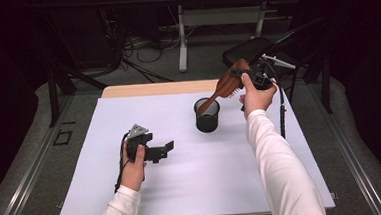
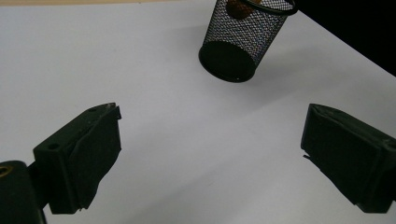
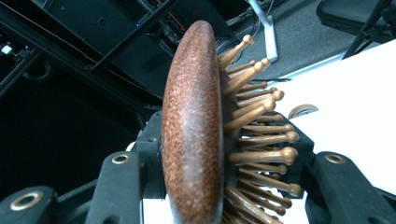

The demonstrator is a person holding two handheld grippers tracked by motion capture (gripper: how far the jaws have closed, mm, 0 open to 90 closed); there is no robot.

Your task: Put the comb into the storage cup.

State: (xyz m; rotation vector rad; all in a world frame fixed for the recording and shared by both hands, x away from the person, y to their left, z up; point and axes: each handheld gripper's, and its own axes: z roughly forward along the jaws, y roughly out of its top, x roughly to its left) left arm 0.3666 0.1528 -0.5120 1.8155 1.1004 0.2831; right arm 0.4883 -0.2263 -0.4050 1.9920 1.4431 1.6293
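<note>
A brown wooden hairbrush [image 1: 225,85] with wooden pins is tilted above the table, its handle end dipping into a black mesh cup [image 1: 207,116]. My right gripper [image 1: 246,74] is shut on the brush head at the table's far right. In the right gripper view the hairbrush [image 3: 194,130] stands edge-on between the two jaws, pins pointing right. My left gripper [image 1: 167,148] rests low over the white table surface at centre left, open and holding nothing. In the left gripper view the mesh cup [image 2: 243,39] stands ahead, with the brush handle tip [image 2: 238,8] inside its rim.
A white sheet [image 1: 133,191] covers the table, with a wooden strip [image 1: 152,89] along the far edge. Beyond the table are a black chair [image 1: 255,48], a white desk leg [image 1: 181,38] and loose cables [image 1: 139,45] on the floor.
</note>
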